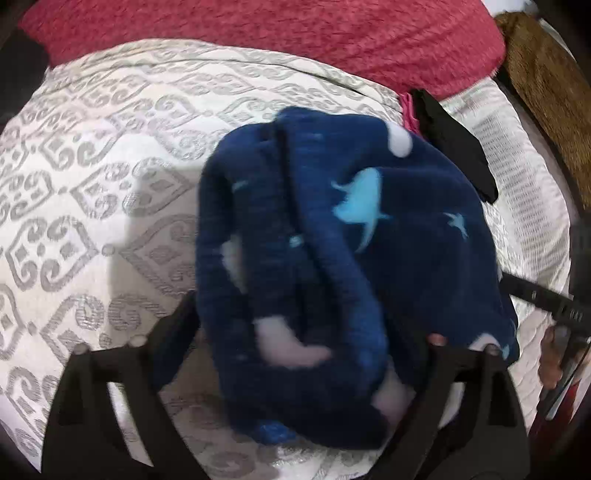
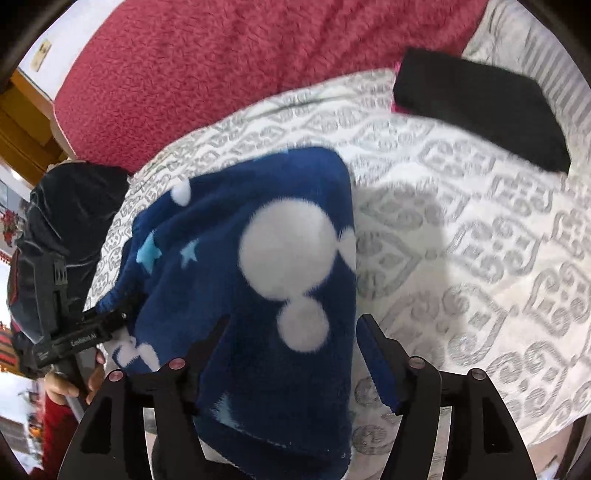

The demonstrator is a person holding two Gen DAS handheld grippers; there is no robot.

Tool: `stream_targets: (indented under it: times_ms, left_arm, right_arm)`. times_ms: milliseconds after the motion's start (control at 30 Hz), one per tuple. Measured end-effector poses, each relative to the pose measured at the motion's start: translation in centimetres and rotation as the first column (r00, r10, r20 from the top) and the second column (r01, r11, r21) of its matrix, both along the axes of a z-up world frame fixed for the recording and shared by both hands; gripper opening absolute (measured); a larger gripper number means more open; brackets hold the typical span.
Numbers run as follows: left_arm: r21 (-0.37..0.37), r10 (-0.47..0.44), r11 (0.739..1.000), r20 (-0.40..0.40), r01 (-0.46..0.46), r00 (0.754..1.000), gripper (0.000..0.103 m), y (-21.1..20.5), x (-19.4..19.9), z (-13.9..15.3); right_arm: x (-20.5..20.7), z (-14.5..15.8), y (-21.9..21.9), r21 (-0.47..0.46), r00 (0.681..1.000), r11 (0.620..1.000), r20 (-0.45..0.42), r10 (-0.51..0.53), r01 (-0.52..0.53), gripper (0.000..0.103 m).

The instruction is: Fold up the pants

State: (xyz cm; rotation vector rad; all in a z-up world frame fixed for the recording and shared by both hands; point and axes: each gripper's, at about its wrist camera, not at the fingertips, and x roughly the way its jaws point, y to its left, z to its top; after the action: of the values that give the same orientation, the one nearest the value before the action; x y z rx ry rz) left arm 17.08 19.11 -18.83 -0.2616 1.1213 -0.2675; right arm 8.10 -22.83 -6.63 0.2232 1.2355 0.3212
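Patterned white bedspread, red blanket along the far edge, folded black cloth off to the side.
Navy fleece pants bunched mid-bed, lifted between both tools. Left gripper: fingers spread wide, pants draped between them; real grip unclear. Right gripper: also wide apart, fabric hanging through the gap; cannot tell whether it pinches.

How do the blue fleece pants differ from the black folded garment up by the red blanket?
The blue fleece pants are navy with white dots and pale blue stars; the black folded garment is plain. The pants are bunched between both tools; the garment lies flat, untouched. The pants sit near, the garment far by the red blanket. Both rest over the patterned bedspread.
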Motion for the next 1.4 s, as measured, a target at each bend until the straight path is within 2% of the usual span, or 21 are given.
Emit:
stream_targets:
  times_ms: [167,433,533,600,700,800,867,933,967,1000,1033,1167,1200,1267,1400]
  left_arm:
    - [-0.086,0.025,0.996,-0.048,-0.029,0.999,0.098,0.7,0.0,-1.0]
    - [-0.104,0.041,0.994,-0.044,-0.045,0.998,0.098,1.0,-0.9,-1.3]
    - [-0.101,0.047,0.994,-0.046,-0.051,0.998,0.098,1.0,-0.9,-1.2]
    - [-0.083,0.047,0.995,-0.033,-0.049,0.998,0.098,0.8,-0.9,-1.0]
    - [-0.085,0.047,0.995,-0.035,-0.050,0.998,0.098,0.6,-0.8,-1.1]
    - [-0.099,0.059,0.993,-0.044,-0.063,0.997,0.098,0.5,-0.6,-1.4]
    - [-0.094,0.064,0.993,-0.041,-0.068,0.997,0.098,0.4,-0.6,-1.5]
    - [-0.083,0.069,0.994,-0.034,-0.071,0.997,0.098,0.3,-0.7,-1.5]
    - [-0.077,0.070,0.994,-0.031,-0.072,0.997,0.098,0.3,-0.6,-1.4]
    - [-0.061,0.074,0.995,-0.024,-0.075,0.997,0.099,0.2,-0.7,-1.4]
    - [-0.049,0.076,0.996,-0.018,-0.077,0.997,0.099,0.2,-0.6,-1.4]
    - [-0.031,0.077,0.997,-0.007,-0.077,0.997,0.100,0.0,-0.4,-1.6]
    - [-0.030,0.081,0.996,-0.006,-0.081,0.997,0.100,0.0,-0.3,-1.6]
    - [-0.035,0.089,0.995,-0.009,-0.089,0.996,0.100,0.1,-0.2,-1.7]
    - [-0.038,0.082,0.996,-0.007,-0.083,0.997,0.100,0.1,-0.4,-1.7]
  right_arm:
    - [-0.2,-0.9,0.5,-0.001,1.000,1.000,-0.015,0.011,-0.011,0.073]
    - [-2.3,-2.5,-2.0,0.121,0.994,0.992,-0.105,-0.029,0.041,0.077]
    - [-3.8,-1.9,-3.5,0.152,0.992,0.984,-0.099,-0.074,0.089,0.076]
    - [-5.4,-0.4,-3.9,0.121,0.997,0.990,-0.042,-0.062,0.067,0.076]
    - [-7.8,1.0,-3.1,0.034,0.999,0.998,0.016,0.044,-0.045,0.076]
    - [-9.4,0.3,-1.8,-0.028,0.992,0.991,-0.002,0.128,-0.128,0.076]
    - [-9.4,-1.2,-0.9,-0.078,0.993,0.990,-0.032,0.112,-0.114,0.075]
    - [-8.5,-1.8,-0.9,-0.084,0.998,0.995,-0.033,0.045,-0.048,0.050]
    - [-7.9,-2.4,-1.4,-0.034,0.998,0.999,-0.061,-0.010,0.007,0.024]
    - [-7.8,-2.6,-1.8,0.005,0.996,0.999,-0.076,-0.040,0.041,0.018]
    - [-8.1,-2.7,-2.7,0.050,0.992,0.995,-0.091,-0.082,0.087,0.015]
    - [-10.4,-3.0,-4.6,0.081,0.985,0.988,-0.122,-0.119,0.129,0.008]
    - [-10.7,-3.1,-4.8,0.073,0.984,0.988,-0.130,-0.124,0.134,0.000]
    - [-11.2,-3.2,-5.1,0.035,0.983,0.991,-0.138,-0.123,0.129,0.000]
    - [-11.5,-1.4,-6.5,0.064,0.991,0.993,-0.091,-0.094,0.099,0.005]
